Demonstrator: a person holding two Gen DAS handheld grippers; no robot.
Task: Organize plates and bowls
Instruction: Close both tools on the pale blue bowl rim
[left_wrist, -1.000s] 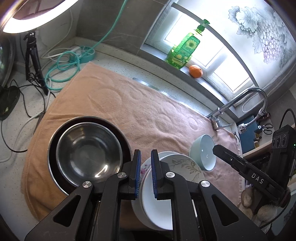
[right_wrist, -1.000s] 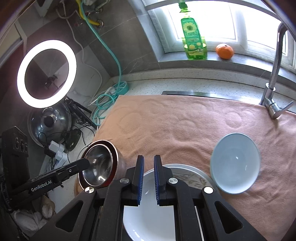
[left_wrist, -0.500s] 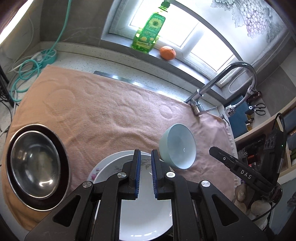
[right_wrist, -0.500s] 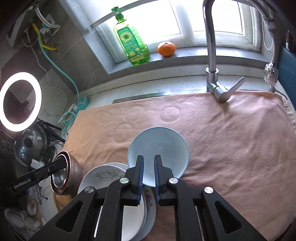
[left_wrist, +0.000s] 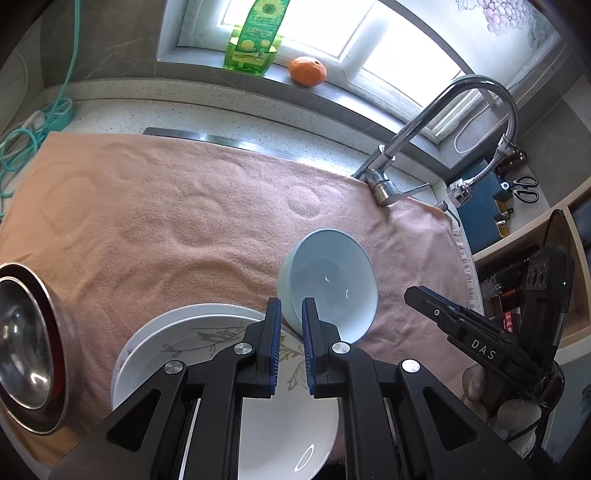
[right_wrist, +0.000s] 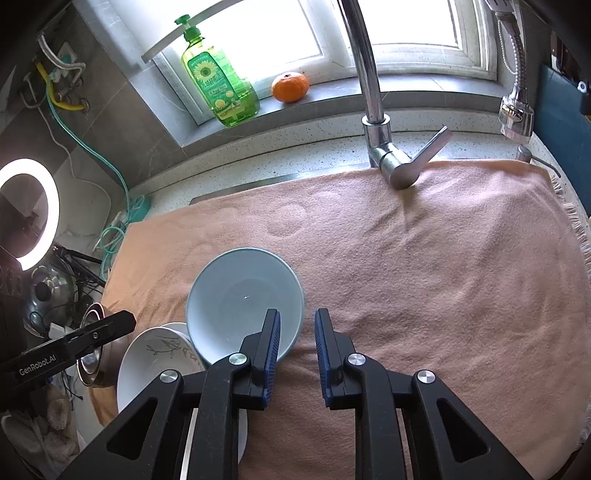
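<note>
A light blue bowl (left_wrist: 328, 280) (right_wrist: 240, 295) lies on the pink towel (left_wrist: 166, 221), overlapping the right edge of a stack of white plates (left_wrist: 207, 343) (right_wrist: 155, 354). It looks slightly tilted. My left gripper (left_wrist: 291, 314) hangs shut and empty over the plates, just left of the bowl. My right gripper (right_wrist: 297, 325) is over the bowl's right rim. Its jaws are opening, the rim shows in the gap, and the pads do not press on it. A steel bowl (left_wrist: 26, 347) sits nested in a dark red bowl at the far left.
The tap (right_wrist: 373, 110) rises at the towel's back edge, with a pull-out spray head (right_wrist: 515, 114) to its right. A green soap bottle (right_wrist: 218, 81) and an orange (right_wrist: 290, 86) stand on the windowsill. Cables, a pot lid and a ring light (right_wrist: 29, 214) are on the left.
Both grippers have moved right, from over the plates and steel bowl toward the blue bowl. The right jaws, shut before, have begun to part.
</note>
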